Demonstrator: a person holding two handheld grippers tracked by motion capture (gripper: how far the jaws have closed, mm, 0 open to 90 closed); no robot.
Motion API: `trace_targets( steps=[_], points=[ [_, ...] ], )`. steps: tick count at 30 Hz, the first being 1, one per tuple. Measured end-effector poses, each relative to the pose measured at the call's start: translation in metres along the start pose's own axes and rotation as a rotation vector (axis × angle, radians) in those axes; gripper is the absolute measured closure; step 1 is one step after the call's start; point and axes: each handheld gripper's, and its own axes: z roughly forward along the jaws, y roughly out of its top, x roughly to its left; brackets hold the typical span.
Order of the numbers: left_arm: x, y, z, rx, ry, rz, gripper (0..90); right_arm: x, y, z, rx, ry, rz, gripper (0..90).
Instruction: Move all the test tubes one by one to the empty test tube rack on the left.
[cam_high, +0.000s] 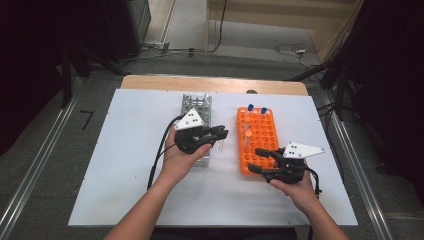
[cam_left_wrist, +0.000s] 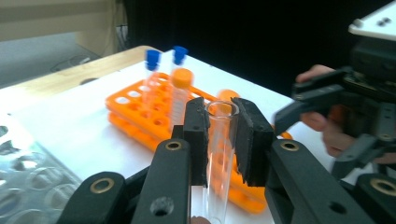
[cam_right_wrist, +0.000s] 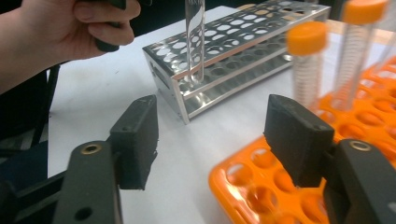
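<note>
— Left tongs (cam_left_wrist: 219, 135)?
— Clamped on a clear glass tube (cam_left_wrist: 218, 158), upright, open mouth up, between the black pads (cam_left_wrist: 197, 135).
— Position?
— Held above the counter (cam_high: 130, 165), between the metal rack (cam_high: 196, 107) and the orange rack (cam_high: 257, 137); lower end hanging just beside the metal rack's near corner.
— Right tongs (cam_right_wrist: 210, 140)?
— Spread wide, gripping nothing, poised over the near edge of the orange rack.
— In the orange rack?
— Two blue-capped tubes (cam_left_wrist: 152, 77) at the far end, orange-capped tubes (cam_right_wrist: 306, 65) nearer the middle.
</note>
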Motion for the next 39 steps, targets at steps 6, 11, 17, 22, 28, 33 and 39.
trace_targets(
  steps=[6, 11, 17, 22, 28, 33, 39],
  points=[
    [0.021, 0.01, -0.003, -0.025, 0.063, -0.01, 76.8, -0.007, -0.011, -0.019, 0.002, -0.046, 0.025, 27.2],
    [0.044, 0.016, -0.005, -0.025, 0.104, -0.037, 76.8, -0.015, -0.02, -0.028, 0.002, -0.085, 0.041, 23.8],
    [0.061, 0.026, -0.003, -0.037, 0.152, -0.04, 76.8, -0.023, -0.021, -0.03, -0.006, -0.095, 0.06, 13.1],
    [0.075, 0.037, 0.0, -0.062, 0.192, -0.045, 76.8, -0.027, -0.022, -0.03, 0.001, -0.077, 0.079, 2.8],
    [0.093, 0.044, 0.008, -0.082, 0.242, -0.056, 76.8, -0.031, -0.025, -0.032, 0.001, -0.091, 0.088, 0.0],
    [0.107, 0.045, 0.015, -0.112, 0.261, -0.091, 76.8, -0.033, -0.027, -0.034, 0.003, -0.117, 0.089, 0.0],
    [0.119, 0.043, 0.028, -0.122, 0.319, -0.113, 76.8, -0.034, -0.029, -0.034, 0.005, -0.121, 0.096, 0.0]
  ],
)
